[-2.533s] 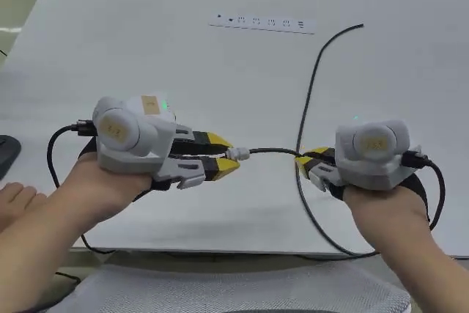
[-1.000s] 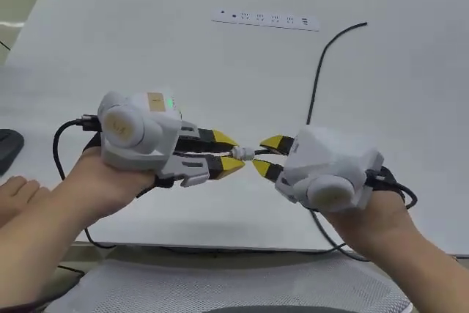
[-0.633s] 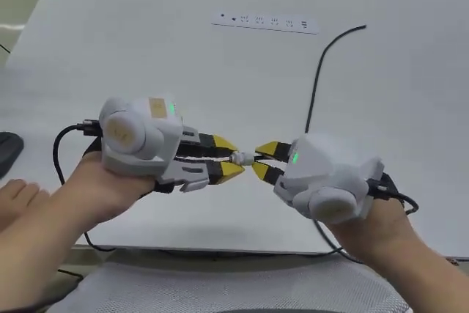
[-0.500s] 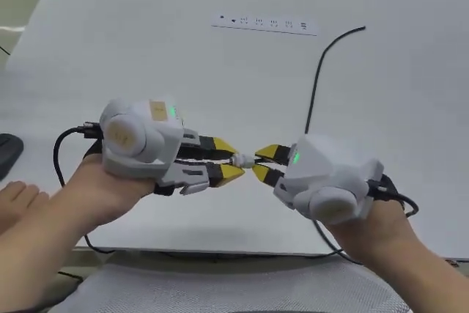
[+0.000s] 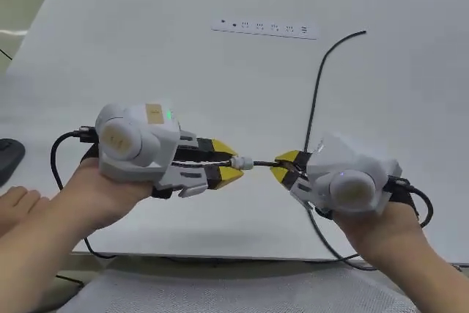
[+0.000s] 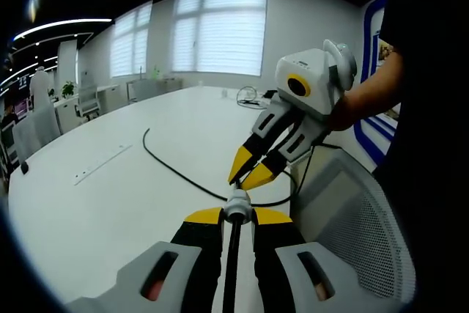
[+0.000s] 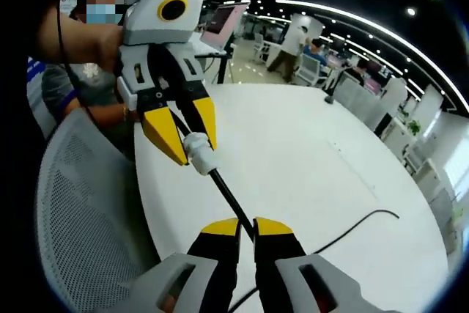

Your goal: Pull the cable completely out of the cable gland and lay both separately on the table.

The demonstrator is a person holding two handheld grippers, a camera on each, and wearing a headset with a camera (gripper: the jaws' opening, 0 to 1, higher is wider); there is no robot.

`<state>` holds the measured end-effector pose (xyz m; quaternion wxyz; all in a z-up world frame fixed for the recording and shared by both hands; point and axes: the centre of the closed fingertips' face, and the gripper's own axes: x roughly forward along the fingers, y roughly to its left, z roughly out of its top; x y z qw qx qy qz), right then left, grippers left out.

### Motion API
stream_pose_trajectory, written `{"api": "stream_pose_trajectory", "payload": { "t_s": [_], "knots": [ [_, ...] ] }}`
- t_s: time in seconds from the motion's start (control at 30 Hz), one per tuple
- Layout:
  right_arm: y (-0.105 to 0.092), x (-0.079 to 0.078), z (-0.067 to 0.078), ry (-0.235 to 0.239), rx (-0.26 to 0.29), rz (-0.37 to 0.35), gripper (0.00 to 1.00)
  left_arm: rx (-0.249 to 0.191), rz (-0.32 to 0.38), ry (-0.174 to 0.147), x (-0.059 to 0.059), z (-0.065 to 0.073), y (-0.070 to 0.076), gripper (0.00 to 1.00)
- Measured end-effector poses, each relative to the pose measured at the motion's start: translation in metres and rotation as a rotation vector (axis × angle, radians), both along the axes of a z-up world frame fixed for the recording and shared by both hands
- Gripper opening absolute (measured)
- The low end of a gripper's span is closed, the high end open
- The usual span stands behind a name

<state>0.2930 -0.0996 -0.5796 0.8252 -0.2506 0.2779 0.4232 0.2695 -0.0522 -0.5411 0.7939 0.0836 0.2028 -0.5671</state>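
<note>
Evidently only partway through. Can see the cable gland [image 5: 242,162] pinched tight in the left claw [image 5: 233,165], held in the air over the near edge of the surface [image 5: 146,49]. Can see the right claw [image 5: 284,166] just beside the gland, clamped shut on the black cable [image 5: 314,100], with a short bare stretch of cable between claw and gland. Seen along the right claw [image 7: 245,226], much the same: cable [image 7: 227,194] rising from between its jaws straight to the white gland [image 7: 196,148].

Looking along the left claw [image 6: 238,218], can make out a dark line running back from the gland [image 6: 237,203] between the jaws, most likely more of the cable, so probably not pulled free yet.

Left to do, at a guess: draw the remaining length out of the gland, then lay gland and cable down apart. Neither laid down so far; only the cable's far end resting on the surface, well beyond the gland.

Counting: one gland, one cable, two claws, and one white power strip [image 5: 265,28] lying flat well beyond the gland.
</note>
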Motion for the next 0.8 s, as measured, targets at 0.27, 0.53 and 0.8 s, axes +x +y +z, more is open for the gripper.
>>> {"api": "stream_pose_trajectory", "payload": {
  "t_s": [0.27,0.53,0.8],
  "knots": [
    [-0.018,0.008,-0.014,0.087,0.043,-0.119,0.01,-0.008,0.006,-0.003,0.003,0.002,0.000,0.15],
    [-0.036,0.010,-0.034,0.181,0.072,-0.225,0.02,-0.003,0.006,-0.004,0.003,0.000,0.002,0.15],
    [-0.032,0.010,-0.034,0.174,0.067,-0.214,0.03,-0.008,0.012,0.002,0.004,0.000,0.002,0.15]
  ]
}}
